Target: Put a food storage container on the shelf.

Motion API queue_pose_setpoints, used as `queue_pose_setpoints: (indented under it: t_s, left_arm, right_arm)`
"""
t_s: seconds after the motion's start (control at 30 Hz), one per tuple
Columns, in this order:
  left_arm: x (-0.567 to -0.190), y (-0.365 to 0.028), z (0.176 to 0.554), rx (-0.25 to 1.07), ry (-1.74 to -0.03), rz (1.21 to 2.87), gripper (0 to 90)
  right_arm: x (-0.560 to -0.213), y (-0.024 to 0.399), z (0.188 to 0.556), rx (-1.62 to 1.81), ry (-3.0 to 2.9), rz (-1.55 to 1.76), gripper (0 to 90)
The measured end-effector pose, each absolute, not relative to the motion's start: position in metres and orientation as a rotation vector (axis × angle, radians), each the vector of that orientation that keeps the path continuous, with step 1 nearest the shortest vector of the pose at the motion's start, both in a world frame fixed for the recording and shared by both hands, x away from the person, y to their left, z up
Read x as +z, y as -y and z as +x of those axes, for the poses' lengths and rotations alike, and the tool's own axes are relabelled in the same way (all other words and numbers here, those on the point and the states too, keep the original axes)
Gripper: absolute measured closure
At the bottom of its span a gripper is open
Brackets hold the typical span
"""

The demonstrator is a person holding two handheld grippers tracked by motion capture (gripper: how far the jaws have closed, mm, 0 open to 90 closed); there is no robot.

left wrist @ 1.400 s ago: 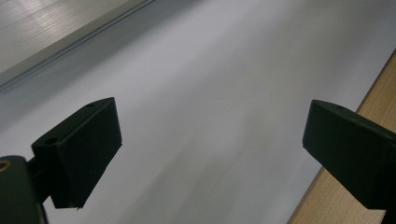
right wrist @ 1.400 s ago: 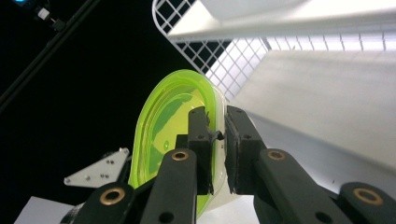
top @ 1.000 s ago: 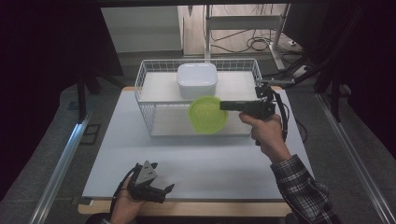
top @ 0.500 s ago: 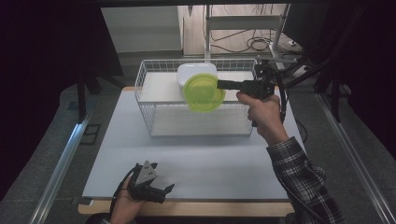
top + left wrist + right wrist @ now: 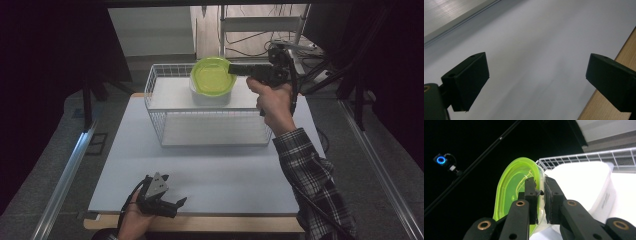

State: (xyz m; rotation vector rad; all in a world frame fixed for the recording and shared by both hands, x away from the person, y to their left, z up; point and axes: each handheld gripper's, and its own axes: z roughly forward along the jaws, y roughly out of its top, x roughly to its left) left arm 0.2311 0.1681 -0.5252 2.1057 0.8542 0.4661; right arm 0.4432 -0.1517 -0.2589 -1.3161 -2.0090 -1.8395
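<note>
A lime-green plastic bowl (image 5: 212, 75) hangs tilted on its side above the white wire basket (image 5: 160, 122), in front of a white container (image 5: 210, 97) inside it. My right gripper (image 5: 232, 69) is shut on the bowl's rim; in the right gripper view its jaws pinch the green bowl (image 5: 511, 192) edge, with the white container (image 5: 584, 182) behind. My left gripper (image 5: 172, 205) rests near the table's front edge, held by a hand. Its jaws stand wide apart over the bare white mat (image 5: 536, 50) with nothing between them.
The wire basket stands at the back middle of the white mat (image 5: 210, 170). A wooden table edge (image 5: 604, 105) runs along the front. Metal rails (image 5: 65, 175) flank the table. A shelf with cables (image 5: 260, 30) stands behind.
My right gripper has lifted the green bowl up and toward the back, from the basket's front wall to above the white container. The left gripper has stayed in place.
</note>
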Motion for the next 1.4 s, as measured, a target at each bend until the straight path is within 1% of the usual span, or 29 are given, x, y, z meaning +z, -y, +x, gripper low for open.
queue_pose_setpoints:
  t_s: [0.27, 0.53, 0.83, 1.07, 1.13, 1.3, 1.33, 1.4]
  left_arm:
    - [-0.525, -0.168, 0.231, 0.465, -0.849, 2.105, 4.4]
    - [-0.525, -0.168, 0.23, 0.461, -0.845, 2.11, 4.5]
    - [-0.526, -0.167, 0.231, 0.459, -0.84, 2.123, 4.5]
    - [-0.527, -0.167, 0.231, 0.454, -0.84, 2.133, 4.5]
    - [-0.527, -0.167, 0.231, 0.454, -0.838, 2.134, 4.5]
    - [-0.527, -0.167, 0.231, 0.455, -0.836, 2.137, 4.6]
    - [-0.527, -0.167, 0.231, 0.455, -0.836, 2.137, 4.7]
    - [-0.527, -0.167, 0.231, 0.455, -0.836, 2.137, 4.6]
  right_arm:
    - [-0.253, 0.134, 0.459, -1.87, 1.997, -1.405, 81.4]
    - [-0.261, 0.13, 0.475, -1.849, 1.97, -1.511, 81.3]
    - [-0.258, 0.125, 0.478, -1.812, 2.045, -1.587, 77.9]
    - [-0.256, 0.119, 0.481, -1.775, 2.14, -1.627, 70.9]
    - [-0.257, 0.118, 0.482, -1.768, 2.158, -1.632, 67.4]
    - [-0.259, 0.119, 0.485, -1.771, 2.149, -1.635, 66.2]
    - [-0.259, 0.119, 0.485, -1.772, 2.152, -1.634, 64.1]
    - [-0.259, 0.119, 0.484, -1.777, 2.165, -1.625, 56.1]
